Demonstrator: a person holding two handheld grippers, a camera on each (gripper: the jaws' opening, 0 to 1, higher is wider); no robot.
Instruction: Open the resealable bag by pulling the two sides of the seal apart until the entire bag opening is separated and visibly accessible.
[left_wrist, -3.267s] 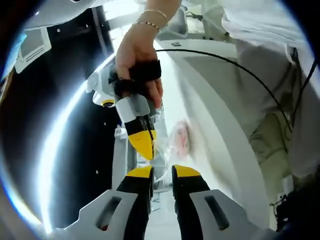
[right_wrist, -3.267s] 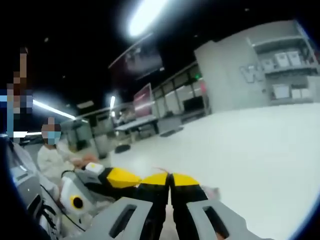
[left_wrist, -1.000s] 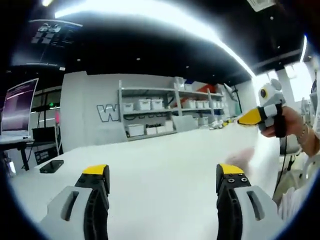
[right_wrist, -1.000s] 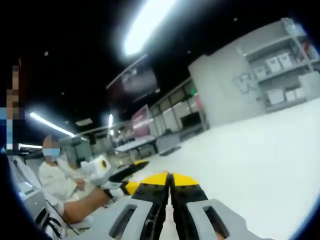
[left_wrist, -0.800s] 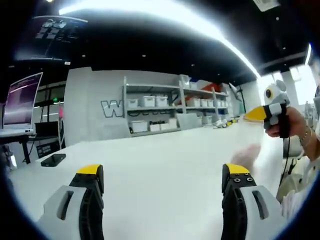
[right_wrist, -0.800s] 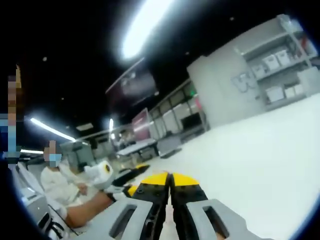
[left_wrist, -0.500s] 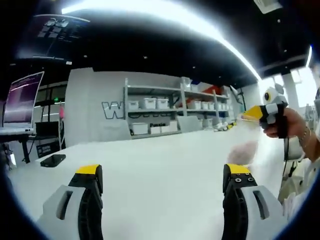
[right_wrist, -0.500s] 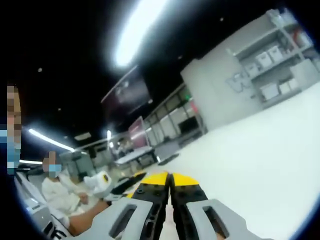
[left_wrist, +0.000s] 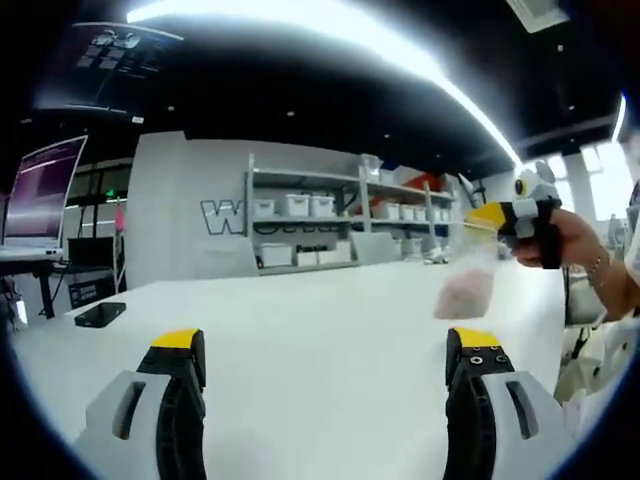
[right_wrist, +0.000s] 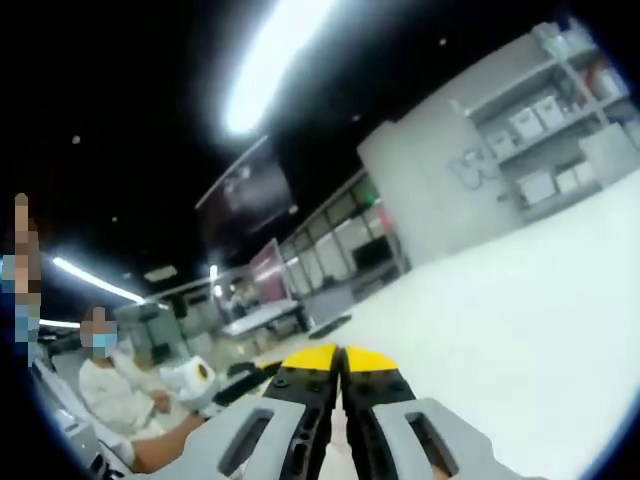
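The clear resealable bag (left_wrist: 465, 292), with something pink inside, hangs in the air over the white table (left_wrist: 300, 330) at the right of the left gripper view. It dangles from the yellow tip of my right gripper (left_wrist: 490, 213), which a hand holds there. In the right gripper view that gripper (right_wrist: 340, 355) has its jaws pressed together; the bag itself is hidden below them. My left gripper (left_wrist: 328, 342) stands wide open with nothing between its jaws, apart from the bag. It also appears low at the left of the right gripper view, left gripper (right_wrist: 215, 382).
A dark phone (left_wrist: 100, 313) lies at the table's far left. A monitor (left_wrist: 40, 190) stands behind it. Shelves with white bins (left_wrist: 300, 230) line the back wall. A seated person in white (right_wrist: 110, 395) is at the left.
Since 3.3 s ago the left gripper has let go of the bag and opened wide. Over the last second the right gripper has lifted the hanging bag higher.
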